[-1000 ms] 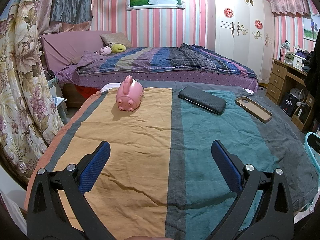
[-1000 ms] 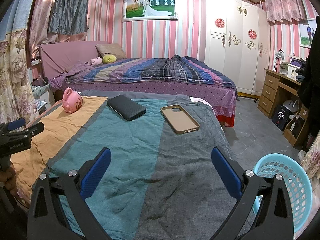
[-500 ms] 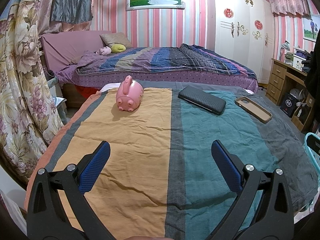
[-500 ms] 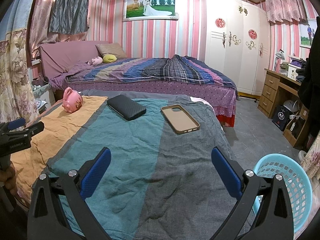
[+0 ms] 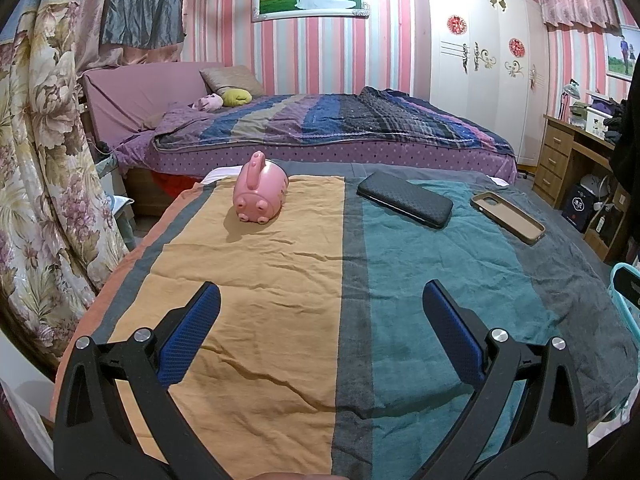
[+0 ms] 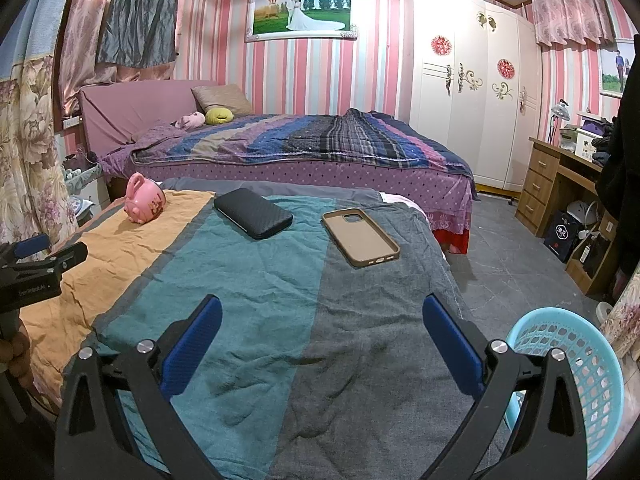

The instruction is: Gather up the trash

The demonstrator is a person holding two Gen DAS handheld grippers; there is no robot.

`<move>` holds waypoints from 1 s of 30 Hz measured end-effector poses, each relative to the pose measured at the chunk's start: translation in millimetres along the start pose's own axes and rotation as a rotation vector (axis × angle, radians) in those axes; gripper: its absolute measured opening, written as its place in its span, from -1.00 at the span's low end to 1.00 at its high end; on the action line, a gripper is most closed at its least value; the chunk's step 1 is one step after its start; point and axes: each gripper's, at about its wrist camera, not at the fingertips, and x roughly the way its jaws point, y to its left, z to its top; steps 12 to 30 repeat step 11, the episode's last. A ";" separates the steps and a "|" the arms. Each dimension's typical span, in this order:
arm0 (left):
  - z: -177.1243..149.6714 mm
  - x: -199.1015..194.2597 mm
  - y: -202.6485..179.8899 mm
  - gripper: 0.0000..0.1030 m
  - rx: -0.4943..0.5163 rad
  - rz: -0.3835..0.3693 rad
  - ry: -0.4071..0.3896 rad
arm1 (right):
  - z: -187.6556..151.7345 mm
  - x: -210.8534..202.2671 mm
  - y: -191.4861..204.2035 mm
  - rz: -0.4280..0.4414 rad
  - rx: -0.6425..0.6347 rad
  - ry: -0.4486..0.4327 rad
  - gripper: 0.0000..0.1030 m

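Observation:
A pink piggy bank (image 5: 261, 192) lies on the orange stripe of the cloth-covered table (image 5: 280, 280); it also shows in the right wrist view (image 6: 144, 200). A black textured case (image 5: 404, 199) (image 6: 253, 213) and a tan phone case (image 5: 507, 217) (image 6: 360, 237) lie on the teal and grey stripes. A light-blue basket (image 6: 576, 364) stands on the floor at the table's right. My left gripper (image 5: 320, 300) is open and empty above the near cloth. My right gripper (image 6: 322, 312) is open and empty above the near right part of the table.
A bed (image 6: 304, 148) with a striped blanket stands behind the table. A floral curtain (image 5: 36, 184) hangs at the left. A white wardrobe (image 6: 464, 92) and a wooden desk (image 6: 560, 184) stand at the right, with grey floor (image 6: 504, 264) between.

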 end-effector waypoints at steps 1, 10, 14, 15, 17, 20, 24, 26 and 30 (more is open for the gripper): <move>0.4 -0.4 -0.4 0.90 0.003 0.000 -0.002 | 0.4 0.5 0.2 -0.001 0.001 0.000 0.91; 3.1 -0.5 -1.1 0.90 0.005 0.003 -0.001 | 0.6 -0.5 0.8 0.000 -0.002 0.002 0.91; 3.0 -0.3 -0.5 0.90 0.005 0.003 -0.002 | 1.1 -0.7 0.5 -0.001 -0.001 0.001 0.91; 3.0 -0.3 -0.5 0.90 0.005 0.003 -0.002 | 1.1 -0.7 0.5 -0.001 -0.001 0.001 0.91; 3.0 -0.3 -0.5 0.90 0.005 0.003 -0.002 | 1.1 -0.7 0.5 -0.001 -0.001 0.001 0.91; 3.0 -0.3 -0.5 0.90 0.005 0.003 -0.002 | 1.1 -0.7 0.5 -0.001 -0.001 0.001 0.91; 3.0 -0.3 -0.5 0.90 0.005 0.003 -0.002 | 1.1 -0.7 0.5 -0.001 -0.001 0.001 0.91; 3.0 -0.3 -0.5 0.90 0.005 0.003 -0.002 | 1.1 -0.7 0.5 -0.001 -0.001 0.001 0.91; 3.0 -0.3 -0.5 0.90 0.005 0.003 -0.002 | 1.1 -0.7 0.5 -0.001 -0.001 0.001 0.91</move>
